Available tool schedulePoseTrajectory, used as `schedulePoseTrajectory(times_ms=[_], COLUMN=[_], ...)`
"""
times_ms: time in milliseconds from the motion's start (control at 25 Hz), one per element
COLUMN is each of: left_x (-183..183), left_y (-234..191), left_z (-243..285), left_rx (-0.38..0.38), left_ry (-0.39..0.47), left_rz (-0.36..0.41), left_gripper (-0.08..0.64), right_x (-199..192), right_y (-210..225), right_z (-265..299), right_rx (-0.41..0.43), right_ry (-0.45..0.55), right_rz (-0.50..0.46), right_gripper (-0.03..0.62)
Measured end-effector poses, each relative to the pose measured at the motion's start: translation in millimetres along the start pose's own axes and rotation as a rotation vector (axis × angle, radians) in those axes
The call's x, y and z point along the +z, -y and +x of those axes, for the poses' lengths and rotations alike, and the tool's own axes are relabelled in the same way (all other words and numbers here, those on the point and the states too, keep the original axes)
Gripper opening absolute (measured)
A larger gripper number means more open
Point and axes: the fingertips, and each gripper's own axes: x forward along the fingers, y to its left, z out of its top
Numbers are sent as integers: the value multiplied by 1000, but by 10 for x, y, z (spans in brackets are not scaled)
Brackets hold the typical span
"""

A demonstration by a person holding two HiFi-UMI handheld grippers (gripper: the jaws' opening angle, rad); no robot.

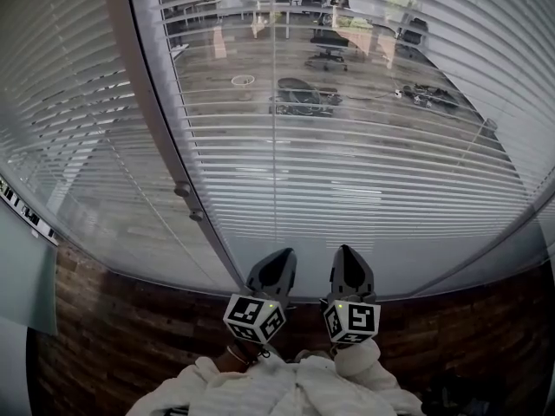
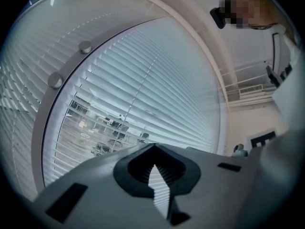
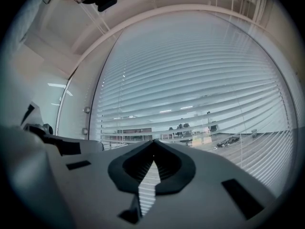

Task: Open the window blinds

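White slatted blinds (image 1: pixel 364 163) hang behind a glass pane. Their slats lie nearly flat, so a room with desks and chairs shows through the gaps. A thin cord (image 1: pixel 274 102) runs down the blinds' middle. My left gripper (image 1: pixel 277 256) and right gripper (image 1: pixel 348 251) sit side by side low in the head view, pointing at the pane's bottom edge. Both are shut with nothing between the jaws. The left gripper (image 2: pixel 153 146) faces the blinds (image 2: pixel 157 80), as does the right gripper (image 3: pixel 153 140), which looks onto the blinds (image 3: pixel 200 80). Neither touches the blinds or cord.
A grey upright frame post (image 1: pixel 160 137) stands left of the pane with two round knobs (image 1: pixel 182 189) on it, and another blind-covered pane (image 1: pixel 61 120) lies beyond. Dark wood flooring (image 1: pixel 121 336) runs below. A pale panel (image 1: pixel 22 276) stands at far left. Light sleeves (image 1: pixel 286 388) fill the bottom.
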Motion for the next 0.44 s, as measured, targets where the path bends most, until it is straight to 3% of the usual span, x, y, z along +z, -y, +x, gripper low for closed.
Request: schedulePoseTrajectory(times_ms=[440], left_x=[-12], left_y=[-42], left_z=[-71], left_rx=[17], left_ry=[-1], left_rz=[-1], left_gripper=[0], right_x=[20], right_y=[-9], right_z=[-33], right_rx=[-1], right_ry=[0], right_rz=[-6], right_gripper=[11])
